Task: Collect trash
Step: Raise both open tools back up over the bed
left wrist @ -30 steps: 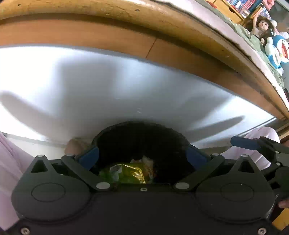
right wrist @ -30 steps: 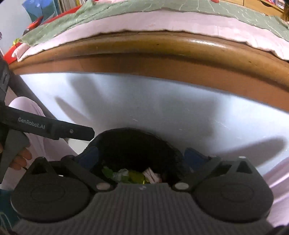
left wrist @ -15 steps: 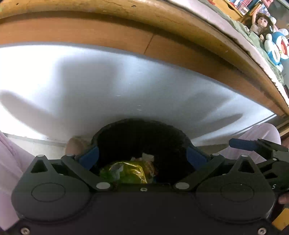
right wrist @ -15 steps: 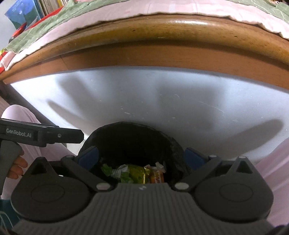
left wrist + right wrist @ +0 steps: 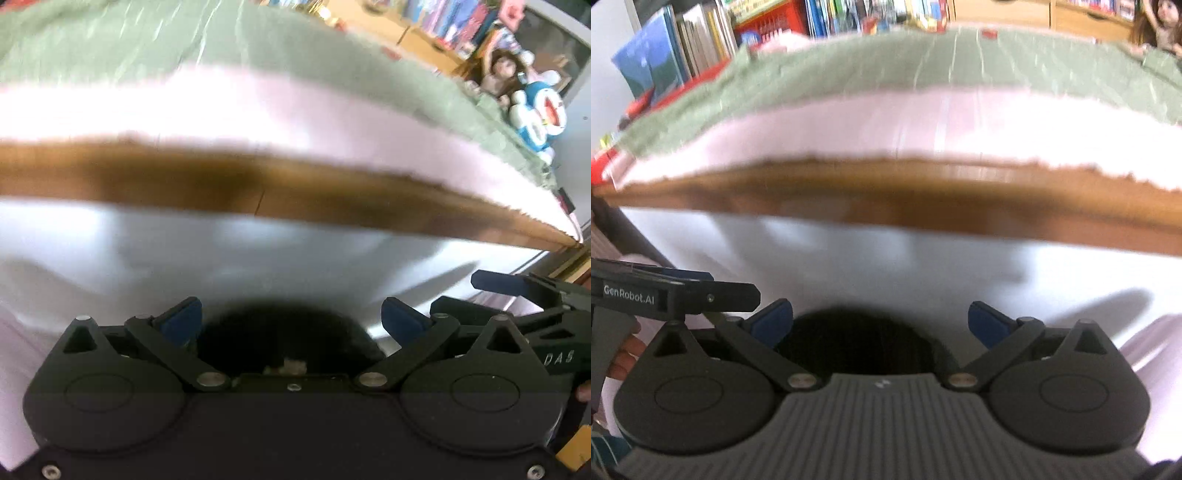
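Down at the bottom of both views sits the black trash bin, its dark round mouth right below the grippers, and in the left wrist view a pale scrap of trash peeks out just above the gripper body. In the right wrist view the bin reads as a black hollow with nothing distinct inside. The left gripper hangs over that opening with its blue-padded fingers spread wide, nothing between them. The right gripper does the same, fingers well apart and empty, straddling the bin's mouth. Each gripper shows in the other's camera: the right one pokes in at the right edge of the left view, the left one, lettered GenRobot.AI, juts in from the left of the right view with a hand gripping its handle. Behind the bin, a white panel rises to a brown wooden rail. Above the rail lies a pink sheet under a green quilt. Everything is motion-blurred. At the far edge, a doll and a blue-and-white plush toy sit together, and books line shelves beyond the bed.
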The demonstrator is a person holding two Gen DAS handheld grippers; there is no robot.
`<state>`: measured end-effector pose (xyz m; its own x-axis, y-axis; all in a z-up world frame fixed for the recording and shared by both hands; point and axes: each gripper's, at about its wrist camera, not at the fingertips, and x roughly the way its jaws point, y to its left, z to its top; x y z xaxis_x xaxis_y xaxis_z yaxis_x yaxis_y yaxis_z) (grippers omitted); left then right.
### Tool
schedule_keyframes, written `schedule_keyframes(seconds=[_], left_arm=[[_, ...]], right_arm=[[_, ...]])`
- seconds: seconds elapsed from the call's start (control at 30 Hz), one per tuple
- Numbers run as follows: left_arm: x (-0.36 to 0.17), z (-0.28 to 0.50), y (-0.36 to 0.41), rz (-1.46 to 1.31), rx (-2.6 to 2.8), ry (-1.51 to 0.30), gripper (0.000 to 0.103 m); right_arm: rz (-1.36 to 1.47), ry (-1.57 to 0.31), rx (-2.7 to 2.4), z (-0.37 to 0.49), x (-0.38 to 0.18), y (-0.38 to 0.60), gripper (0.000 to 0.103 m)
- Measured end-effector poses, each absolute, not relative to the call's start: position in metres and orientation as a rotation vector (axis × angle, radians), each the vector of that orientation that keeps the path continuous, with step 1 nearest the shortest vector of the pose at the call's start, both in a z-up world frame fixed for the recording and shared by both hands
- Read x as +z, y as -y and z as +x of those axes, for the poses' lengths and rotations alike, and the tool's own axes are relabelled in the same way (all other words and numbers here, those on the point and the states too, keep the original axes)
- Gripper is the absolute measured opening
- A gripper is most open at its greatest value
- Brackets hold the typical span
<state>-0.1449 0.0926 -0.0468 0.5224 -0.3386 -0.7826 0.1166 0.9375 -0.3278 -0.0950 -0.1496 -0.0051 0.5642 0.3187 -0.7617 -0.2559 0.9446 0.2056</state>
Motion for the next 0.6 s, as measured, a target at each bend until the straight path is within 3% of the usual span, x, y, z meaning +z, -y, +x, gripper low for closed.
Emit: schedule_keyframes(seconds=[0.6], left_arm=[[0.047,-0.141,-0.096,-0.228,-0.345,-0.769,0.103]], right_arm=[[0.045,-0.661,0.382,-0.064,0.070,0.164,0.103]])
